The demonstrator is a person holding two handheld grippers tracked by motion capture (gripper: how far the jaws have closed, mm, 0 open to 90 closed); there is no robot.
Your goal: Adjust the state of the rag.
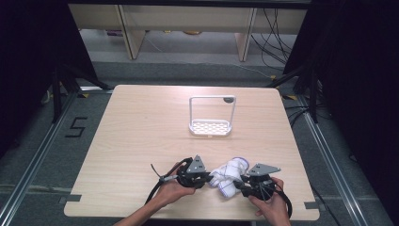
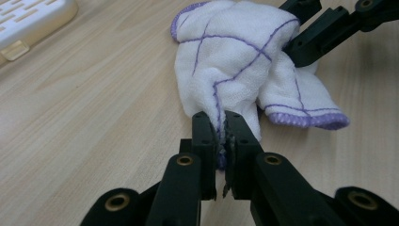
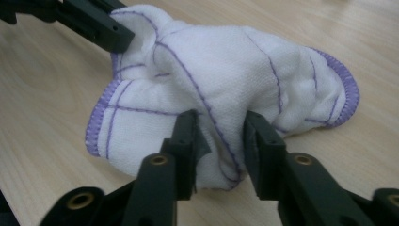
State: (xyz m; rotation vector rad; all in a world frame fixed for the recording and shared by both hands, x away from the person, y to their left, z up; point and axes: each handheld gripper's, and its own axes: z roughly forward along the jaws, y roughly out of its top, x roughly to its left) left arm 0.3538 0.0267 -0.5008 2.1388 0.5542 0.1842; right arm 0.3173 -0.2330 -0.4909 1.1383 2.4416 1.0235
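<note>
The white cloth with purple stitched lines and a purple hem lies crumpled on the near part of the wooden table, right of its middle and close to the near edge. In the high view its long axis runs on a slant, from a near end by the right gripper to a far end that points away and a little to the right, where the purple hem curls over. It is bunched into a soft heap rather than spread flat.

The left gripper sits just left of the cloth and reaches in from that side. In the left gripper view its jaws are drawn almost together on a thin fold of the cloth's edge, with the purple seam pinched between the pads.

The right gripper lies at the cloth's near right end. In the right gripper view its jaws stand at a middling gap with a thick fold of the cloth between them; the fabric bulges into the gap, but whether the pads press it I cannot tell.

A hand holds each gripper at the near edge. Well beyond the cloth, toward the far middle of the table, stands a white rack with a slotted base and a tall frame
</note>
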